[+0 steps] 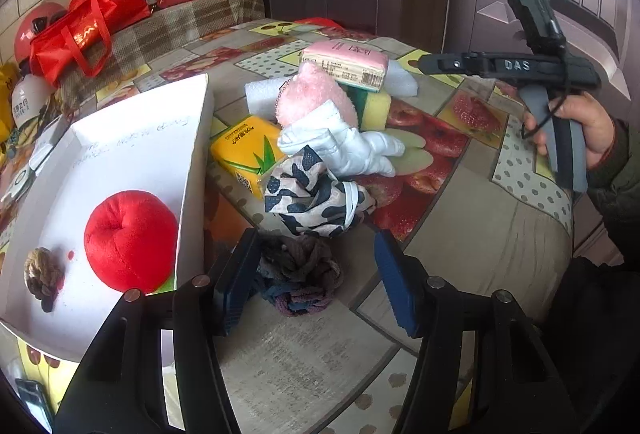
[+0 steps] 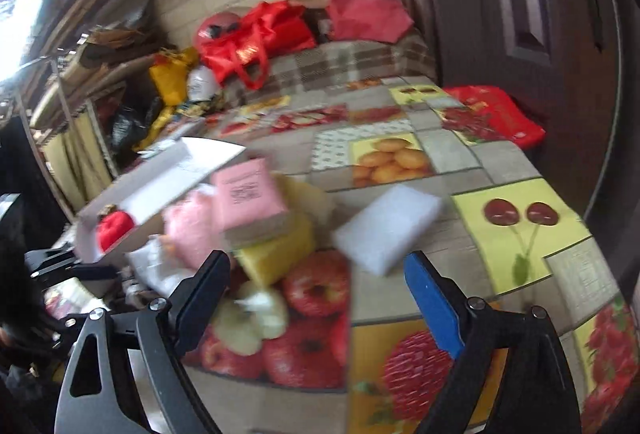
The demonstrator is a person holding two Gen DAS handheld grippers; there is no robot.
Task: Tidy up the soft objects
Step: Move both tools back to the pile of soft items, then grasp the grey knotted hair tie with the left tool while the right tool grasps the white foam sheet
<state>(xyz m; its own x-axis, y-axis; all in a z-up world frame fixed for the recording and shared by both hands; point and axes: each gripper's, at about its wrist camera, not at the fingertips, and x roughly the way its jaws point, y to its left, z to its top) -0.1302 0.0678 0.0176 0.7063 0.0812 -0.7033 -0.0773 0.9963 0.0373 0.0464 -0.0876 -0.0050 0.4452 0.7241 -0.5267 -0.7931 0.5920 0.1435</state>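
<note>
Your left gripper (image 1: pixel 316 270) straddles the knotted rope ball (image 1: pixel 298 274) on the surface (image 1: pixel 460 254), pads not pressing; the box (image 1: pixel 132 170) sits at ten o'clock. Your right gripper (image 2: pixel 316 298) is released, empty.

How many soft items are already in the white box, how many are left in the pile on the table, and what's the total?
In the white box: 2, the red plush apple and a small brown knot.
On the table: 9, namely rope knot, patterned cloth, white glove, pink plush, yellow tissue pack, pink tissue pack, yellow sponge, 2 white foam blocks.
Total: 11.
</note>
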